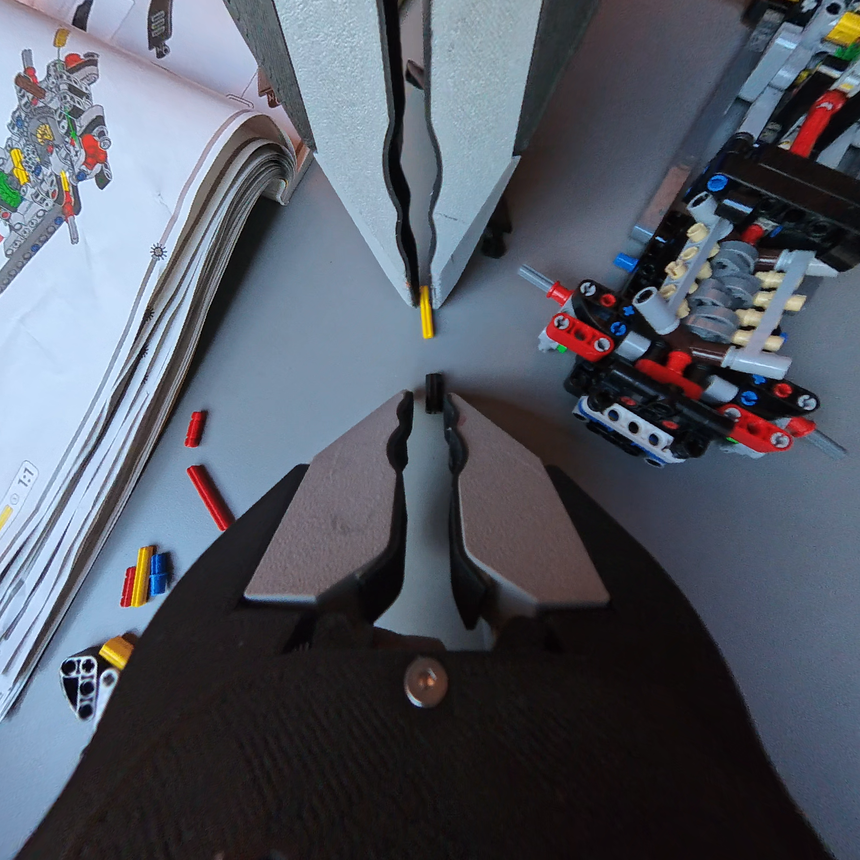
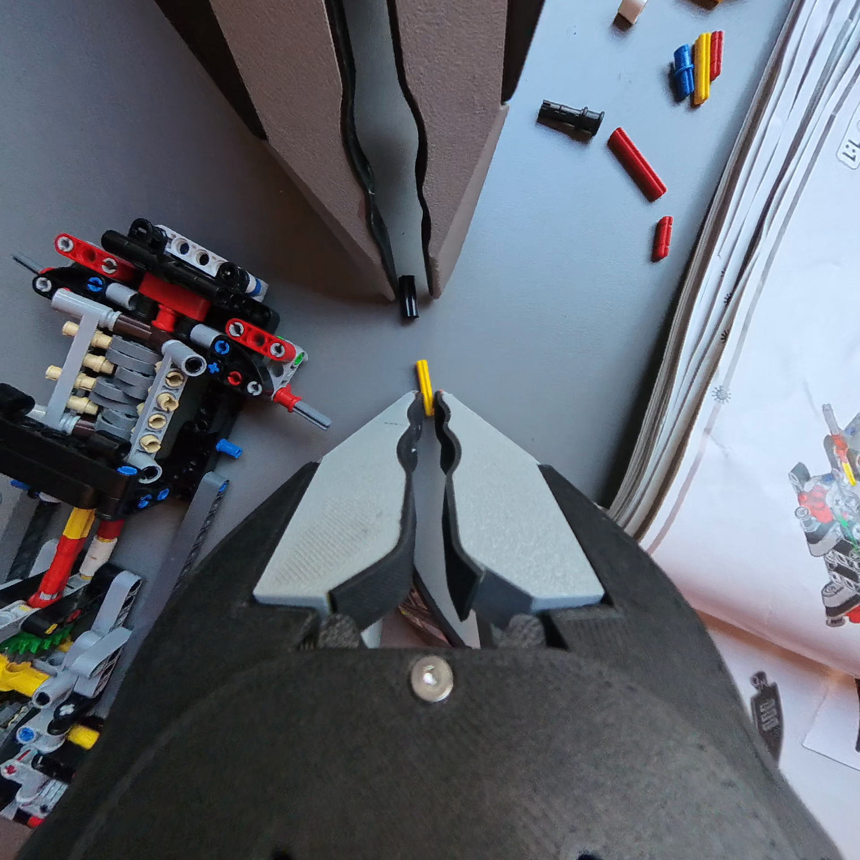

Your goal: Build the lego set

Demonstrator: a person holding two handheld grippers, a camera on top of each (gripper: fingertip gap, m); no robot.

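Left wrist view puts my left gripper (image 1: 428, 395) low over the grey table (image 1: 302, 353), its jaws set narrow. A small black connector (image 1: 433, 392) sits at the tips, against the right-hand pad, with a sliver of grey showing between it and the other pad. Straight ahead, tip to tip with it, my right gripper (image 2: 427, 404) is pinched on a thin yellow rod (image 2: 424, 384), both pads pressing its near end while the rest pokes out forward. A short stretch of bare table separates rod and connector.

Around them: an open instruction booklet (image 1: 93, 288) lies to one side, its page edges fanned toward the grippers. Between it and my left gripper lie 2 loose red rods (image 1: 207, 495), plus a red, yellow and blue cluster of pins (image 1: 144, 577). On the other side stands a part-built brick model (image 1: 688, 339), black, red and grey, with a grey axle (image 1: 535, 275) jutting toward the gap between the grippers.
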